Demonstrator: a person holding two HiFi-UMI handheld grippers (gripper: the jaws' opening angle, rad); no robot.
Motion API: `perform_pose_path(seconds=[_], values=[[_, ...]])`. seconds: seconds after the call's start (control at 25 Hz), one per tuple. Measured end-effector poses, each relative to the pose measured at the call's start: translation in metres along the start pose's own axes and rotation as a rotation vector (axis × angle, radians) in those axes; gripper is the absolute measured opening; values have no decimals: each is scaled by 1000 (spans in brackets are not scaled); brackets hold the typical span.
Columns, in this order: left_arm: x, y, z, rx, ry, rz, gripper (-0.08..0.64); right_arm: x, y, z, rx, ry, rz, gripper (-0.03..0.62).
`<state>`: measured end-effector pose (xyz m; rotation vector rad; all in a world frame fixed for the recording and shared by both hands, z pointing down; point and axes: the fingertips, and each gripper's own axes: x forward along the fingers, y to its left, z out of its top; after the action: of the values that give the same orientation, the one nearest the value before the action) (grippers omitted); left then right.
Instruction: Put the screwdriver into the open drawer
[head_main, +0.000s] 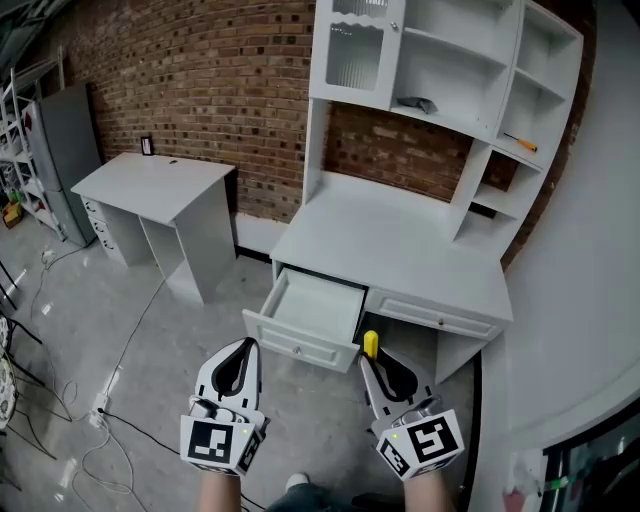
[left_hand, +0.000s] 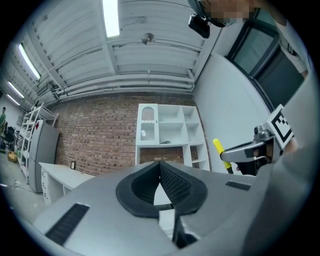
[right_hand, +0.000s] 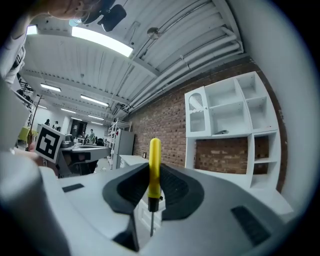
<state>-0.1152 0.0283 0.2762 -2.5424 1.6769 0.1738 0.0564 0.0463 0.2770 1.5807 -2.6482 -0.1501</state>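
The screwdriver (right_hand: 154, 162) has a yellow handle and a thin metal shaft that points down. My right gripper (right_hand: 152, 170) is shut on the handle, which stands upright between the pads. In the head view this gripper (head_main: 369, 358) hovers just in front of the white desk (head_main: 400, 250), with the yellow handle (head_main: 370, 345) sticking up. The open drawer (head_main: 297, 345) juts out of the desk's left side, a little left of the screwdriver, and looks empty. My left gripper (head_main: 247, 346) is shut on nothing, in front of the drawer's left corner. Seen from the left gripper (left_hand: 160, 167), the screwdriver (left_hand: 219, 147) shows at the right.
A white hutch (head_main: 450, 90) with open shelves stands on the desk, holding an orange-handled tool (head_main: 520, 142) and a grey object (head_main: 415, 103). A second white desk (head_main: 160, 180) and a grey cabinet (head_main: 65, 160) stand left. Cables (head_main: 110, 400) trail over the floor.
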Motion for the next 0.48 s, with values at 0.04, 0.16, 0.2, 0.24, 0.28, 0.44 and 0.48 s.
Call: perform_pose_path(seconds=[0.04,0.16,0.2,0.24,0.28,0.44,0.48], values=[[6,5,-2,-3,-3,-8,14,7,0,-1,-1,4,-1,74],[23,17,-8,-12,-2,-13,14,25,-5,-7,1,20,-4,74],[28,20,-11,-13,2,-15,14,30,-9,-9,4,26,-7,74],[34,22,-13,-14,7,-16,14,36,-13,-11,7,31,-12,74],[39,26,-16,-15,12,-17,14,42,-17,-13,10,36,-15,74],[59,43,-26,-21,30,-12,14,69,-27,-27,16,60,-19,74],[64,48,-28,-20,35,-8,14,76,-30,-31,21,65,-18,75]])
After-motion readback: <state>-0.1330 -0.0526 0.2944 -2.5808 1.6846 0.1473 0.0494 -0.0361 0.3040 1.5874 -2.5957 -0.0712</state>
